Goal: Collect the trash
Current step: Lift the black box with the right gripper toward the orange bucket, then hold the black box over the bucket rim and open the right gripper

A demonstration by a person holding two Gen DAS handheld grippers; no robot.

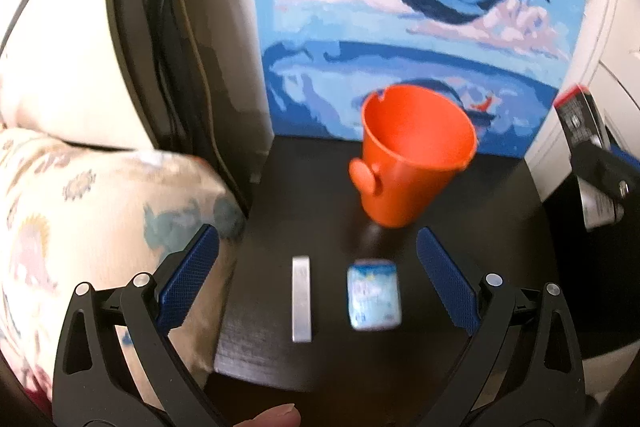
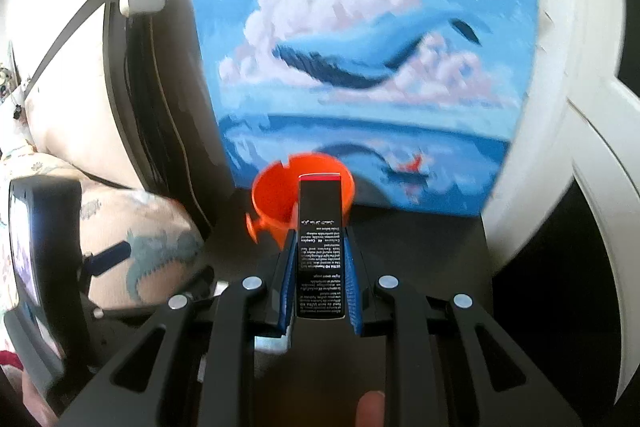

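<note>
a: what's sitting nearest your left gripper (image 1: pixel 316 281)?

b: i'm holding it spread wide over the dark table (image 1: pixel 500 227), and two bits of trash are lying between its fingers: a silver strip (image 1: pixel 301 299) and, just beside it, a small blue packet (image 1: pixel 374 299). neither is touching the pads.

a: and the bucket?

b: the orange bucket (image 1: pixel 412 157) is standing farther back on the table, tilted a little, in front of the whale painting (image 1: pixel 420 27). it's looking blurred in both views.

a: what's your right gripper (image 2: pixel 319 263) doing?

b: i'm pinching a black box (image 2: pixel 319 247) with it, lengthwise between the blue pads. the box's red-edged far end is pointing at the bucket's (image 2: pixel 276 203) mouth and overlapping it in the right wrist view. whether it's over the rim or short of it, i can't tell.

a: anything off to the side?

b: a patterned cushion (image 1: pixel 80 211) is pressing up against the table's left edge, with black cables (image 1: pixel 168 47) hanging behind it.
</note>
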